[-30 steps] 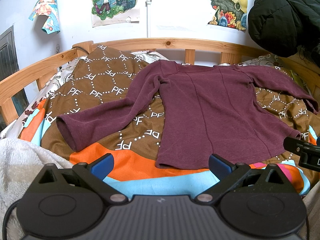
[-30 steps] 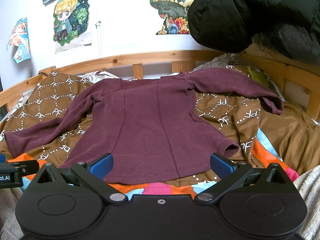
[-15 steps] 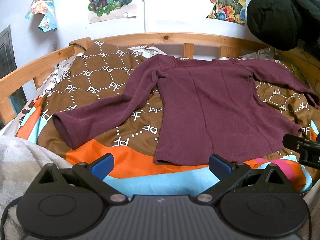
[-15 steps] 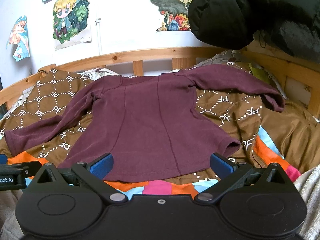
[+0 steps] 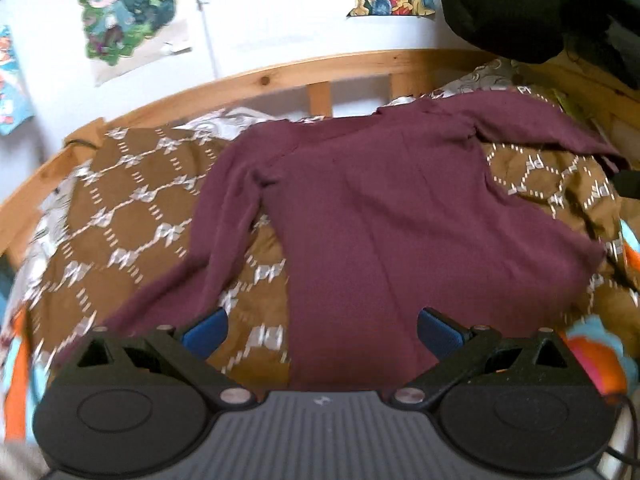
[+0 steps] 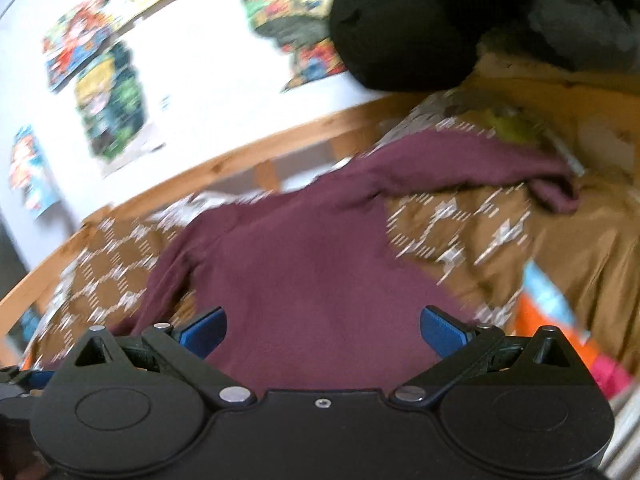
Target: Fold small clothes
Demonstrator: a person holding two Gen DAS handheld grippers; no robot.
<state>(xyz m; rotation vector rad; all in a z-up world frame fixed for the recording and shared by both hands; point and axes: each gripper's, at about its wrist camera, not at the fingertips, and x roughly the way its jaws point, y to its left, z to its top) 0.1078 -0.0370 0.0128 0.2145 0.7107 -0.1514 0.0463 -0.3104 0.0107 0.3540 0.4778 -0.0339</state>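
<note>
A maroon long-sleeved top (image 5: 400, 216) lies flat on the brown patterned bedspread (image 5: 128, 208), neck toward the headboard and both sleeves spread out. My left gripper (image 5: 320, 330) is open and empty, hovering over the top's lower left edge. My right gripper (image 6: 322, 330) is open and empty, over the top (image 6: 304, 264) near its lower body. The right wrist view is tilted and blurred. The right sleeve end (image 6: 556, 196) lies bunched at the far right.
A wooden bed rail (image 5: 288, 76) curves behind the top. A black jacket (image 5: 532, 4) hangs at the upper right. Posters (image 5: 128, 16) are on the white wall. Orange and blue bedding (image 6: 548, 312) shows at the near right.
Both grippers have moved forward over the top, so its hem now sits under the fingers. The right gripper has also tilted. Jaws stay open.
</note>
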